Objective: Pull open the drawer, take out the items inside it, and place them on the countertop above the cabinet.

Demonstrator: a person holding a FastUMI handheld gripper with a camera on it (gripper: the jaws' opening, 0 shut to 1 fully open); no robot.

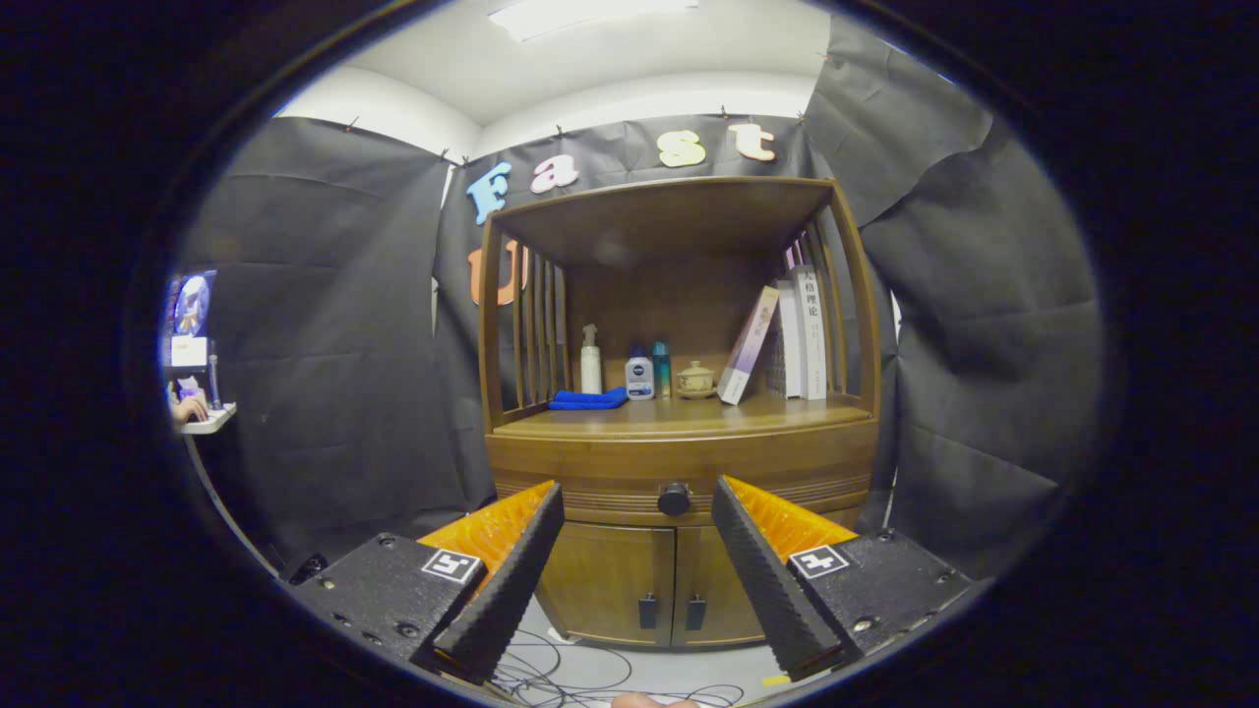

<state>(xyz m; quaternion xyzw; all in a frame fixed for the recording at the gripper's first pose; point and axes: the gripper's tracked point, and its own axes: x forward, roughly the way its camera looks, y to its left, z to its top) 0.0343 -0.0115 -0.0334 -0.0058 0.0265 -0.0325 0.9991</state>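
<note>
So the gripper has its fingers spread wide apart with nothing between them, pointing straight at the cabinet. Under them there's a tangle of cables on the floor. The bit that matters: the knob of the drawer sits dead ahead, in the gap between the two fingertips but well beyond them, so nothing's touching yet. The drawer front runs side to side across the fingers' line, still fully shut, so whatever's inside is hidden. Looks like the job hasn't really started; the next move is probably just going straight forward until the knob is between the fingers, closing on it, and pulling back along the same line. Below the drawer are two doors with little handles, easy to confuse but lower down. Above the drawer is the countertop, already kinda busy: a blue cloth, a pump bottle, a couple more bottles, a small lidded cup and some books leaning at the right. Free space looks to be along the front edge.
</note>
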